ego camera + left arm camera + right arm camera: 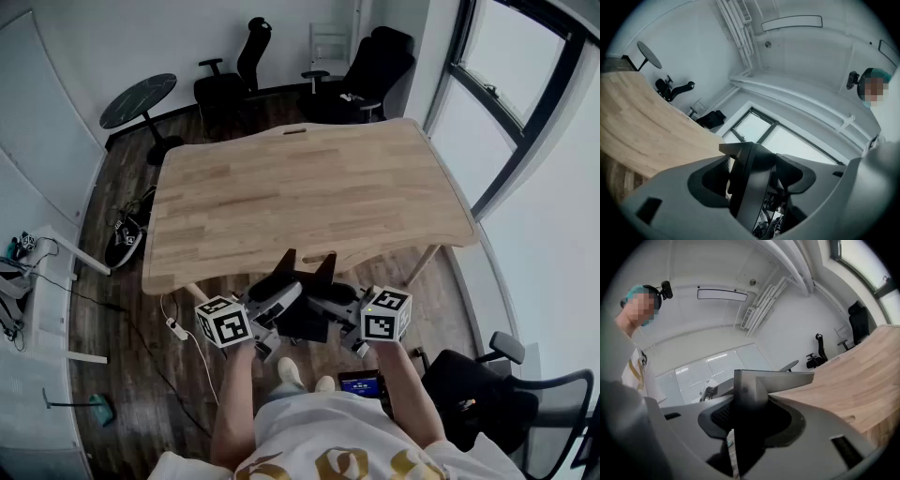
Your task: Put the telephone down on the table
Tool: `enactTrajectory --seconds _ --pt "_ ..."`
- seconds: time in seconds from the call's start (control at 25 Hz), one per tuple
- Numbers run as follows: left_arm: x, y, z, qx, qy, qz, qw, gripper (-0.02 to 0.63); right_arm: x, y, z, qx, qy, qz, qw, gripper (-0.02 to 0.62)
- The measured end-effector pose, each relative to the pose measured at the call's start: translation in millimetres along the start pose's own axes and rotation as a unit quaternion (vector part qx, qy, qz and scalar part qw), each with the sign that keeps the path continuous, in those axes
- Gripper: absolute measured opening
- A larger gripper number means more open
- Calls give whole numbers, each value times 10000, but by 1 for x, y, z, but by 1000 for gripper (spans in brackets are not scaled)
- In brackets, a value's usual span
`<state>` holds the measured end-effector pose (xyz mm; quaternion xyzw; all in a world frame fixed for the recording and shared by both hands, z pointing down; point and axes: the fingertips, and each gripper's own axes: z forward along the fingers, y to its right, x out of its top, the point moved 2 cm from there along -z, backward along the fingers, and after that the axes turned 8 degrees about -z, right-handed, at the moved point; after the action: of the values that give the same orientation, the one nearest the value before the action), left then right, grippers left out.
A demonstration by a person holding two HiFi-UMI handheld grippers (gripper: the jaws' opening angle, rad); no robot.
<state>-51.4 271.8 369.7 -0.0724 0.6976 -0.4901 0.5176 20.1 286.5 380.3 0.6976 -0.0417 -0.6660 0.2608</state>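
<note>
- The telephone (302, 319) hangs in the air between the two claws, just short of the table's (309, 187) near edge and not yet over the wood
- The left claw (274, 298) has its jaws spread wide and, as far as its own view shows, clamped on the left end of the telephone; the housing fills the space at the jaws
- The right claw (336, 298) is a little less wide and looks clamped on the other end in the same way
- Judged from its look, the telephone is a stiff plastic shell, light to moderate in weight and smooth enough to slip; it shouldn't bend, but a loose part could shift if it tips
- Holding it by both ends, level, seems the safest grip; whether a cord trails below cannot be seen
- Ahead of both claws the table top lies bare, so nothing blocks the way forward
- Well beyond the claws, past the far edge, stand two office chairs (234, 70) and a round side table (139, 98)
- Below and beside the left claw, a power strip (176, 328) and cables lie on the floor
- Behind the right claw is another chair (506, 389), well apart
</note>
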Motion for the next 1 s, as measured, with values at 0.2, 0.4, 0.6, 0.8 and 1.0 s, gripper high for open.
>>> enactTrajectory --seconds 0.2,0.4,0.6,0.8,1.0 --pt "-3 7 -13 69 2 57 10000 278 -4 -14 2 96 14 26 9999 156" --pt "-6 10 -28 161 45 55 9998 278 -9 -26 7 223 -33 48 9997 156" --pt "-15 14 -29 186 30 53 9998 278 -14 -29 1 330 -137 99 9993 158" --pt "-22 25 -20 117 -12 97 9999 278 -11 -31 -15 327 -92 39 9994 158" --pt "-28 34 -9 86 -77 162 9998 278 -8 -30 -30 312 -31 -8 9995 156"
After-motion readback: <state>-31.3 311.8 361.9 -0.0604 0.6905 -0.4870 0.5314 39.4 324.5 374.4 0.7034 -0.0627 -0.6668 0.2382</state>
